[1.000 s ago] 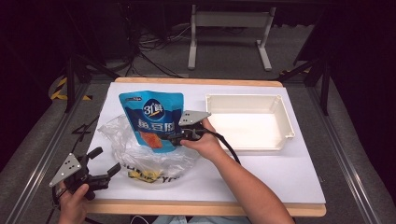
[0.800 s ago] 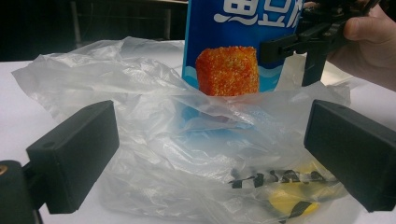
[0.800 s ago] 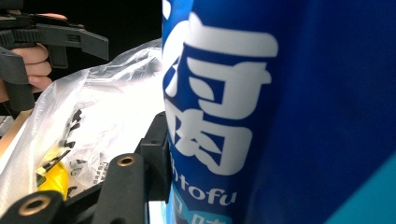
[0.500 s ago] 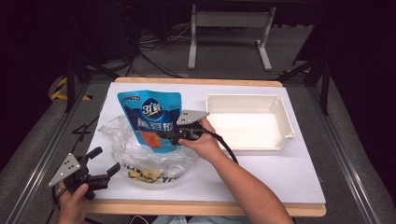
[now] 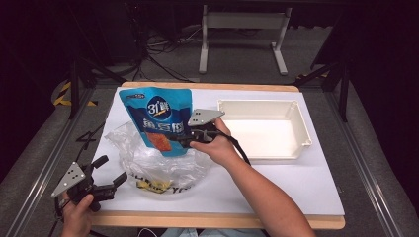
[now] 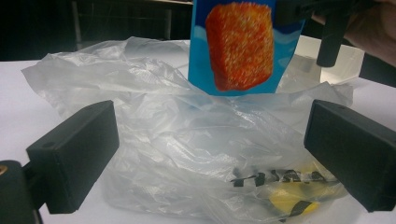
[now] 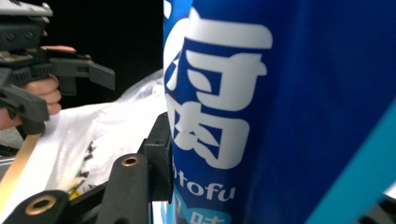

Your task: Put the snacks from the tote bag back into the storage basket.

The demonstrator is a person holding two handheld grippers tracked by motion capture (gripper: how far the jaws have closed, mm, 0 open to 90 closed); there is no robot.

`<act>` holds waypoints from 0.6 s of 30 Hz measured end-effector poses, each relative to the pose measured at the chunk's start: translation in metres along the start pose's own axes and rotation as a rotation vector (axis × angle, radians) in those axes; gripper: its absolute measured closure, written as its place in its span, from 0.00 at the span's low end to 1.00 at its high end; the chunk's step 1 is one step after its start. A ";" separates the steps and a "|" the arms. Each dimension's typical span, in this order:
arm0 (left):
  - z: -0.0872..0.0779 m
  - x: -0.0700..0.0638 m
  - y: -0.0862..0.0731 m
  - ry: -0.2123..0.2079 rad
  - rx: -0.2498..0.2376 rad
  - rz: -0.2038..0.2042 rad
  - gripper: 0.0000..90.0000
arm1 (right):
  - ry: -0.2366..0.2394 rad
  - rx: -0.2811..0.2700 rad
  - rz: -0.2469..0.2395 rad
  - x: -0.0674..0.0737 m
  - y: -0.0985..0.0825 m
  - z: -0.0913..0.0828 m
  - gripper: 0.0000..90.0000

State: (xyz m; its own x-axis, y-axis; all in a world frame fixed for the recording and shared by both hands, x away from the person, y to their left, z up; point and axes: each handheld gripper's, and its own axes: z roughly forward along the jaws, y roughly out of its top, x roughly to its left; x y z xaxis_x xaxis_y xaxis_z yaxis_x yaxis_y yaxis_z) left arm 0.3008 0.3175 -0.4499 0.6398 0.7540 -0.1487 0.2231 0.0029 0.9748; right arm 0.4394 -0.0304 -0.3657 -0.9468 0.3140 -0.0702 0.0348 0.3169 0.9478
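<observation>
A blue tofu snack pouch (image 5: 158, 116) hangs upright above a crumpled clear plastic bag (image 5: 148, 163) at the table's left. My right gripper (image 5: 181, 140) is shut on the pouch's lower right edge, and one black finger (image 7: 158, 154) presses against the pouch (image 7: 280, 116). My left gripper (image 5: 111, 170) stands open near the table's front left corner, aimed at the bag. From the left gripper view the bag (image 6: 187, 135) lies between and beyond the wide-apart pads (image 6: 74, 154), with the pouch (image 6: 240, 46) hanging over it. Yellow and black printing shows through the bag's lower part.
An empty white tray (image 5: 304, 131) sits at the right of the white table cover. The wooden table edge (image 5: 222, 221) runs along the front. Dark floor, cables and a stand's legs lie beyond the far edge.
The right gripper has lifted the blue pouch a little higher over the plastic bag. The left gripper has stayed where it was.
</observation>
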 end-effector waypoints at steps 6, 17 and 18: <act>0.000 0.000 0.000 0.000 0.000 0.000 0.04 | 0.016 -0.015 -0.007 0.002 0.018 -0.008 0.60; 0.000 0.000 0.000 0.001 0.001 0.002 0.04 | 0.025 -0.029 -0.037 0.006 0.046 -0.019 0.60; 0.000 0.000 0.000 0.001 0.001 0.002 0.04 | 0.025 -0.035 -0.035 0.006 0.047 -0.019 0.60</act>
State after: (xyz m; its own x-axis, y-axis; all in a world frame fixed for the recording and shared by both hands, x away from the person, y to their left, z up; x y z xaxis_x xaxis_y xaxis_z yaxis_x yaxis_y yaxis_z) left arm 0.3005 0.3176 -0.4497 0.6395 0.7547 -0.1468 0.2228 0.0009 0.9749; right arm 0.4290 -0.0309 -0.3157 -0.9549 0.2809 -0.0957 -0.0088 0.2956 0.9553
